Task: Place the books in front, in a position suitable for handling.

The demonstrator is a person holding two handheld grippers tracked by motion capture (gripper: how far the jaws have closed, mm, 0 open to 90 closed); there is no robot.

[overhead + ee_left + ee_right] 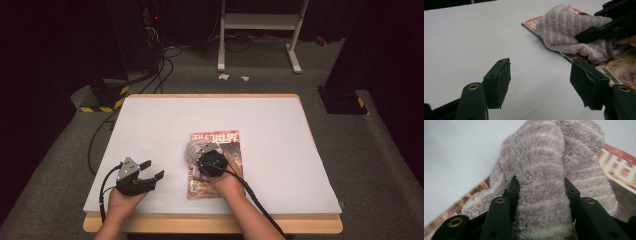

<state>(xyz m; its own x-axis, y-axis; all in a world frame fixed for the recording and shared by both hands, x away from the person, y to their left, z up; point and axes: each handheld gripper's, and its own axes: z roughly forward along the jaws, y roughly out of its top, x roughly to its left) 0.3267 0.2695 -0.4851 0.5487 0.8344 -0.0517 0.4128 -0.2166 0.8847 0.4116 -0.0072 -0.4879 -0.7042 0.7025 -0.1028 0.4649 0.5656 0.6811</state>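
A fuzzy grey striped sock [193,149] [569,32] [541,182] lies bunched on a red magazine [227,145] [616,72] [621,167] in the middle of the white table [160,120]. My right gripper [205,152] [540,187] is shut on a fold of the sock, its jaws pressed into the fabric on both sides. To the left, near the table's front edge, my left gripper [152,169] [540,82] stands open on the bare white surface with nothing between its fingers. It points toward the sock; the right gripper [586,35] appears beyond it.
The table's wooden front edge [210,222] runs below both hands. Behind the table stand a white metal frame [260,30], black cables [160,70] and yellow-black striped bases [102,97] on grey carpet. Bare white surface [280,150] spreads right of the magazine.
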